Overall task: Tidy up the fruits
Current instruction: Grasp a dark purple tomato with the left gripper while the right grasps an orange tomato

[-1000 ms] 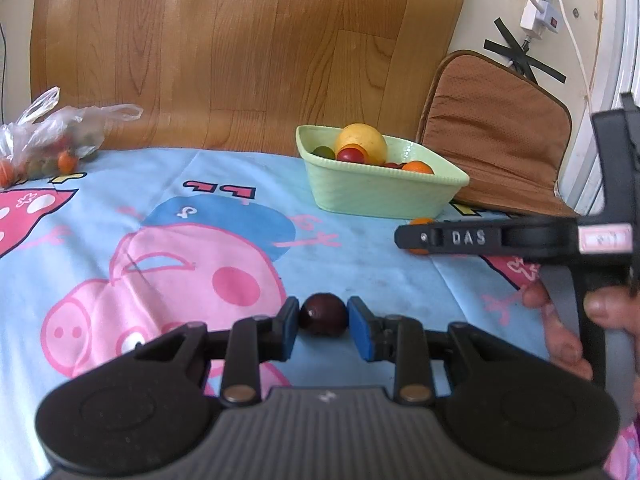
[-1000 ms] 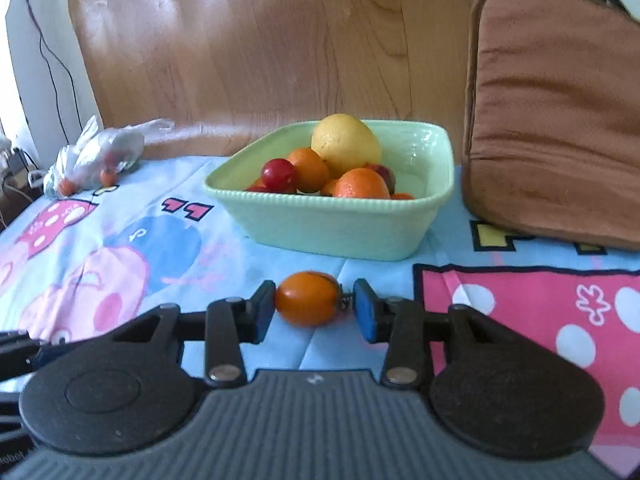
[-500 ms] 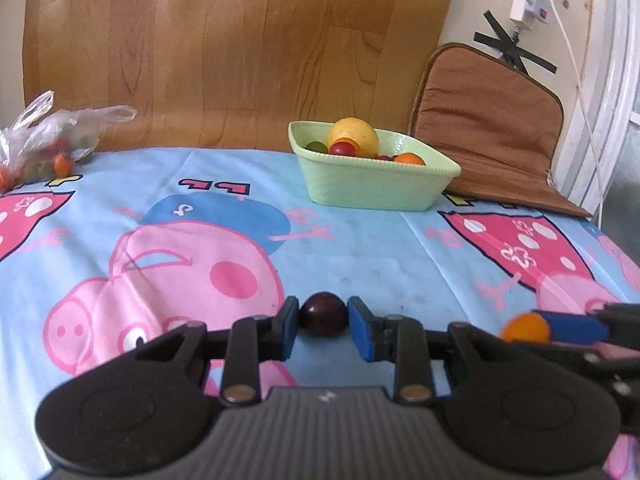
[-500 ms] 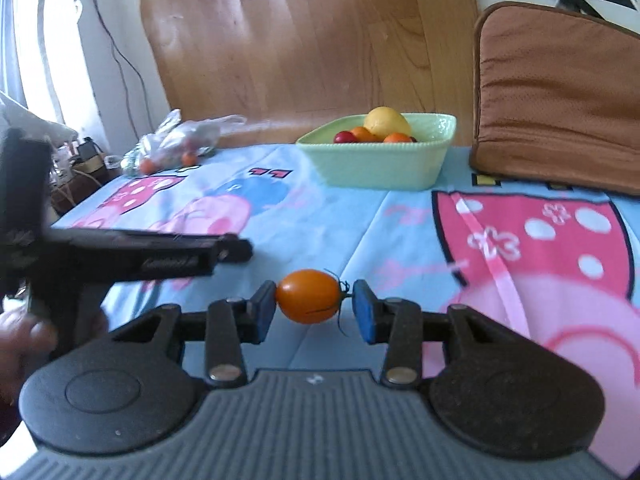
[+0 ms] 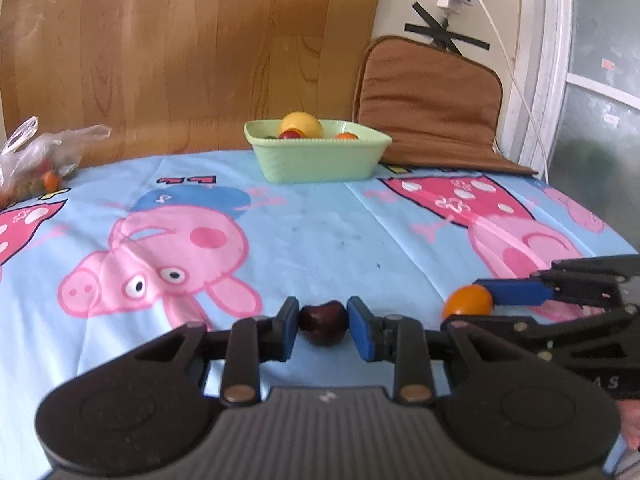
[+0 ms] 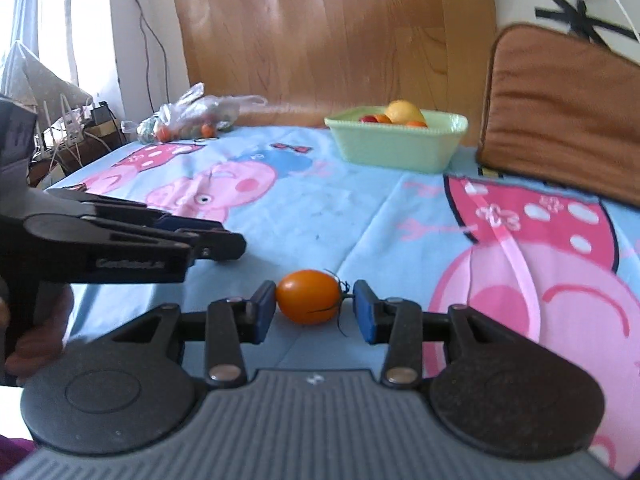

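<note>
Left gripper (image 5: pixel 323 330) had its blue pads closed on a dark red cherry-like fruit (image 5: pixel 323 322), jaws narrow, low over the blue cartoon tablecloth (image 5: pixel 320 240) at the near edge. Right gripper (image 6: pixel 315 308) held an orange cherry tomato (image 6: pixel 309 297), left pad against it, right pad at the stem end; whether that pad touched skin or only stem I couldn't tell. Both grippers sat side by side, well apart from the green bowl (image 5: pixel 316 160), which stood at the far side beside the brown cushion (image 5: pixel 430 104) with a yellow fruit (image 5: pixel 301 125) and small ones piled in it. Bag of fruit (image 5: pixel 36 160) lay far left.

My read: carry-to-bowl step. Doing it well meant light, constant squeeze on both, since the skins looked soft. Go one at a time, clear the rim, release low into a gap beside the pile so nothing bounces out.
</note>
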Demonstrator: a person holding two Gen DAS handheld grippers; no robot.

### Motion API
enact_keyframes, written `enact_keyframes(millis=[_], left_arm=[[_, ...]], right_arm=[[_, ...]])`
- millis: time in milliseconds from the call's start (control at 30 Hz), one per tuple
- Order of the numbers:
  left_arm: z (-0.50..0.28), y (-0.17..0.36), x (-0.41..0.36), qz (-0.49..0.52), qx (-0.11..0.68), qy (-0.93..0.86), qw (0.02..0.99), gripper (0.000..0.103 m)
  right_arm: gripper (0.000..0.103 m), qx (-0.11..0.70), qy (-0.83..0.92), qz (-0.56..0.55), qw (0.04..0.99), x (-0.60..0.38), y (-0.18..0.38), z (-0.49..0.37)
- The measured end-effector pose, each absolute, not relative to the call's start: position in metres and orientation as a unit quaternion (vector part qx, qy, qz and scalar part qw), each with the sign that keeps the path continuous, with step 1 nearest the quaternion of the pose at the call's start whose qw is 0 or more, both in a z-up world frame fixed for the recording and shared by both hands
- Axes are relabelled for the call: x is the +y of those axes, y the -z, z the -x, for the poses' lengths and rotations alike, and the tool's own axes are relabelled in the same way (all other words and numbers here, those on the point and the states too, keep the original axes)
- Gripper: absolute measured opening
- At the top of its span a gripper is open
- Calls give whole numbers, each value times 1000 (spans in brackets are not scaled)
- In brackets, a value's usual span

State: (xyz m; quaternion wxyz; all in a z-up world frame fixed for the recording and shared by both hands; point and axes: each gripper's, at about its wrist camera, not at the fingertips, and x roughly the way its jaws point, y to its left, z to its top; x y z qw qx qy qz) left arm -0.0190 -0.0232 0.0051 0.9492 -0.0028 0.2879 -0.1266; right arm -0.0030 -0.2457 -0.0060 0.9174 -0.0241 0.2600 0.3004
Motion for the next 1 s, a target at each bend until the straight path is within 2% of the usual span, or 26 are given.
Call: enact_keyframes(millis=[33,67,233,700,767,833,1000], left_arm=[[19,-5,-23,3,288,127,949,41],[20,-5,-23,4,287,125,950,46],[18,-4,-21,9,293,124,948,47],[15,-3,-32,-18,293,120,948,44],[16,-3,-32,-20,292,120,949,33],[18,-3,-31,-20,290,121,949,27],[21,-3,-31,-21,289,121,949,27]], right_arm=[[51,259,-299,24,918,-246,8,4],[51,257,-298,26,919,-247,9,6],[53,249,-292,53,922,-241,10,14],[51,243,-284,67,925,-237,11,19],[47,242,-283,68,926,-237,12,20],[44,239,-281,72,927,-236,12,22],[44,235,-281,80,927,-236,11,25]])
